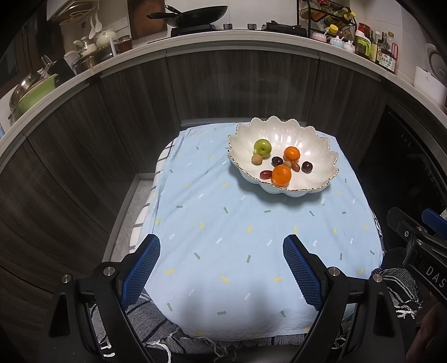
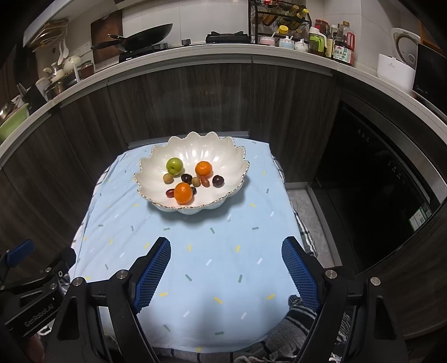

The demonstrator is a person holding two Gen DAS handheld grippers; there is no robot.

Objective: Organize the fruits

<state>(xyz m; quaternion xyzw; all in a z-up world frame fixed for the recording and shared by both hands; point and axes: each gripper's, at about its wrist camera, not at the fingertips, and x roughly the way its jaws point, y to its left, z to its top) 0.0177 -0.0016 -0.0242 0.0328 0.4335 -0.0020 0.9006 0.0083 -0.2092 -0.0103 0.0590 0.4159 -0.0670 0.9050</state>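
Observation:
A white scalloped bowl [image 1: 315, 139] [image 2: 223, 150] stands at the far side of a small table under a light blue cloth [image 1: 223, 223] [image 2: 201, 251]. Inside lie a green apple [image 1: 262, 147] [image 2: 174, 166], two oranges [image 1: 281, 175] [image 1: 291, 154] [image 2: 183, 193] [image 2: 203, 169], several dark plums [image 1: 306, 167] [image 2: 218, 180] and small tan fruits [image 1: 256, 159] [image 2: 168, 178]. My left gripper [image 1: 222, 245] hangs open over the near cloth with nothing between its blue pads. My right gripper [image 2: 226, 247] is open and empty too, well short of the bowl.
Dark wood cabinet fronts [image 1: 223, 83] wrap behind the table under a white counter with a wok [image 1: 190, 15], pots and bottles [image 2: 342, 46]. A dark oven door [image 2: 371, 195] lies to the right. Striped fabric [image 1: 399, 284] hangs at the table's near edge.

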